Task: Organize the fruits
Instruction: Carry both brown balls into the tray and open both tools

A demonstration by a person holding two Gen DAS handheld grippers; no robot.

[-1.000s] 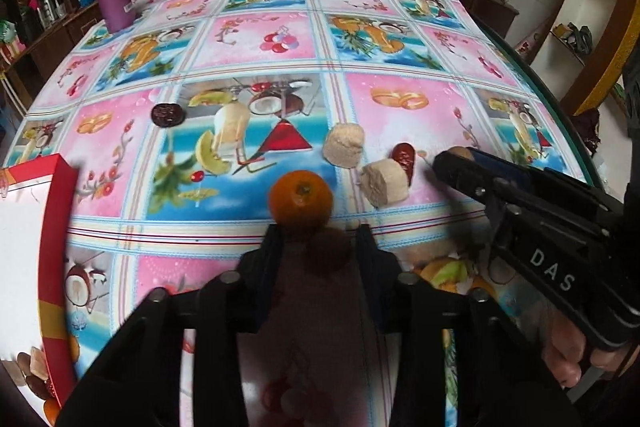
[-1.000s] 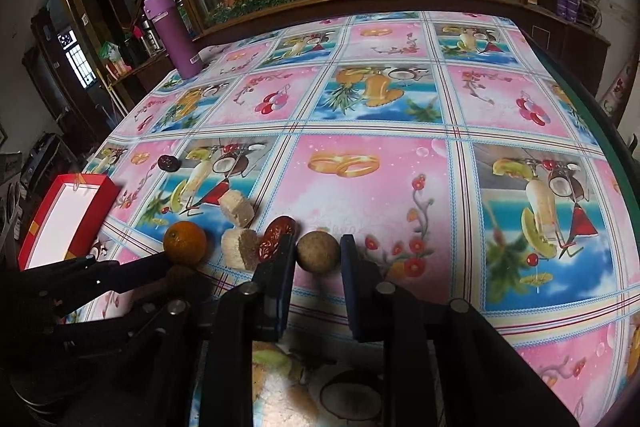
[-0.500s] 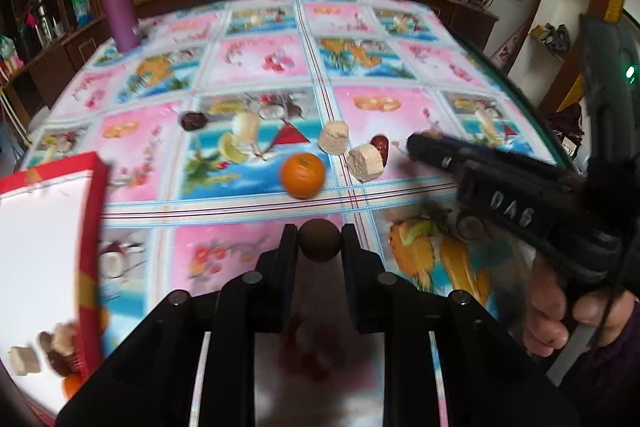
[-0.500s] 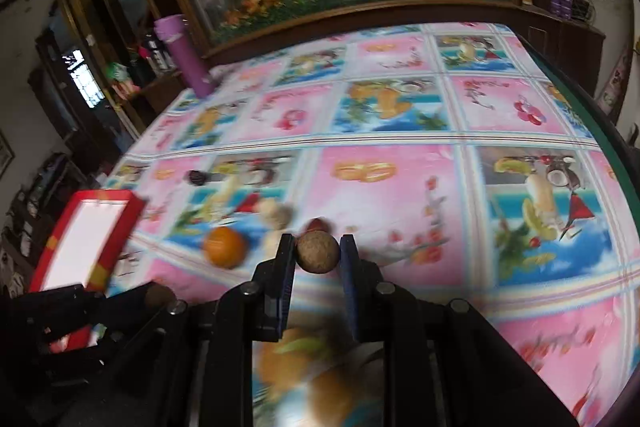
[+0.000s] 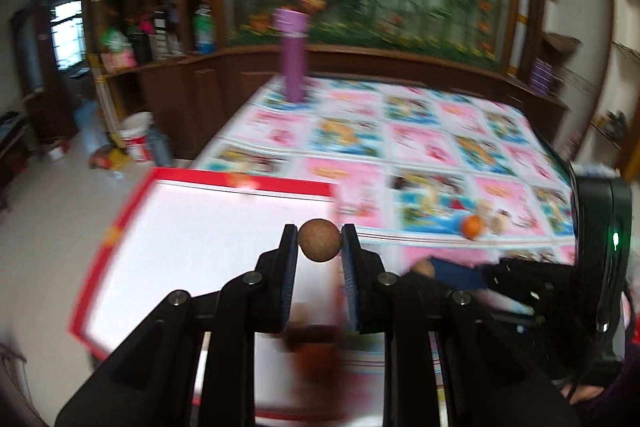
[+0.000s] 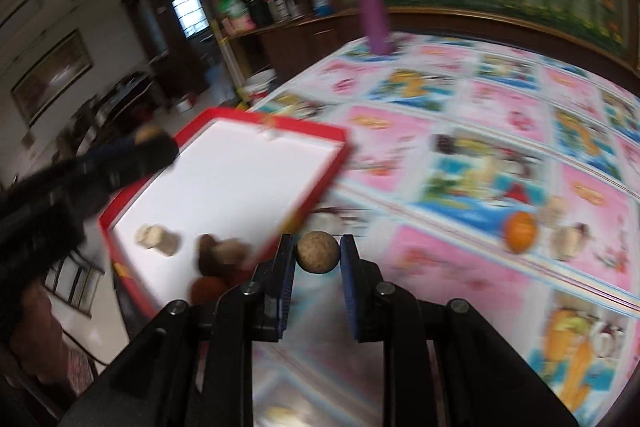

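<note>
Left gripper [image 5: 320,245]: jaws clamped on a brown ball fruit [image 5: 320,240], held above the red box [image 5: 240,183].
Right gripper [image 6: 317,252]: jaws gripping a tan ball fruit [image 6: 317,252] at the box's near corner.
Red box: white inside, at 10 o'clock in the right view, several blurred pieces [image 6: 158,238] in it.
Orange [image 6: 520,230]: on the tabletop [image 6: 460,131] at 3 o'clock.
Purple bottle [image 6: 370,7]: upright at 12 o'clock.

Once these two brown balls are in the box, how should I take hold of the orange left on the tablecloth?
Grip the orange across its widest middle, coming from above with the fingers straddling it. It is round and smooth, so a hold off the middle would likely slip. A pale chunk sits close on one side, so set the fingers along the free sides.
</note>
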